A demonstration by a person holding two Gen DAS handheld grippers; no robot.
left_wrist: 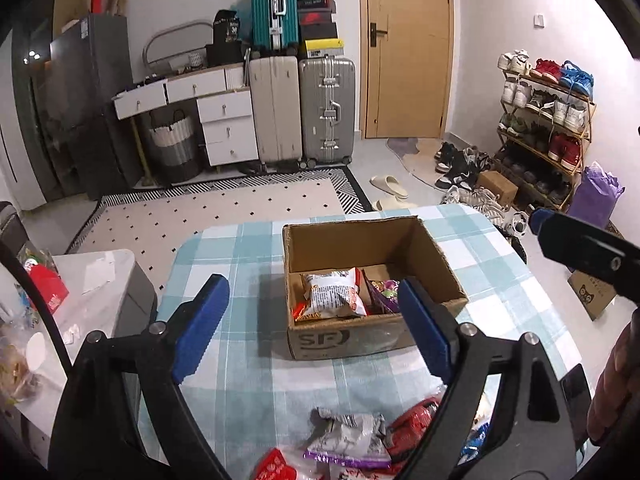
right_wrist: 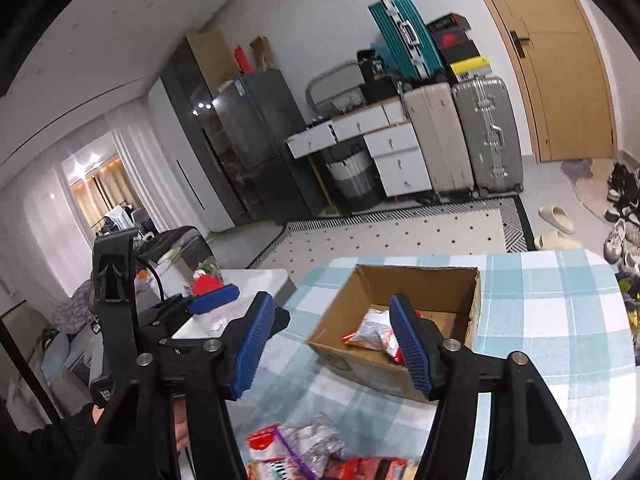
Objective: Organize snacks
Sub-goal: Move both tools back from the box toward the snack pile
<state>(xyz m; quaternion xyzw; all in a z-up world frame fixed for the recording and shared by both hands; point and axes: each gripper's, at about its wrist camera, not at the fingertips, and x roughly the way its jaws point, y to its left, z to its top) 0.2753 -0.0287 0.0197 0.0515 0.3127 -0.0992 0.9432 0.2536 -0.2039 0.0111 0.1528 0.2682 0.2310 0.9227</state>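
Note:
An open cardboard box (left_wrist: 352, 332) stands on the blue-checked tablecloth (left_wrist: 240, 364). Inside it lie a white snack packet (left_wrist: 336, 292) and a purple one (left_wrist: 384, 292). My left gripper (left_wrist: 312, 286) hangs open above the table in front of the box, with nothing between its blue pads. Loose packets, one grey-white (left_wrist: 352, 436) and one red (left_wrist: 416, 420), lie at the near edge below it. My right gripper (right_wrist: 331, 302) is also open and empty, raised before the same box (right_wrist: 360, 364). The white packet (right_wrist: 374, 332) shows inside, and more loose packets (right_wrist: 316, 440) lie beneath.
A white side table (left_wrist: 100, 272) with clutter stands left of the main table. Beyond are a patterned rug (left_wrist: 224, 208), suitcases (left_wrist: 326, 108), a drawer unit (left_wrist: 228, 128), a wooden door (left_wrist: 408, 48) and a shoe rack (left_wrist: 548, 120). A person's hand (left_wrist: 616, 380) shows at the right edge.

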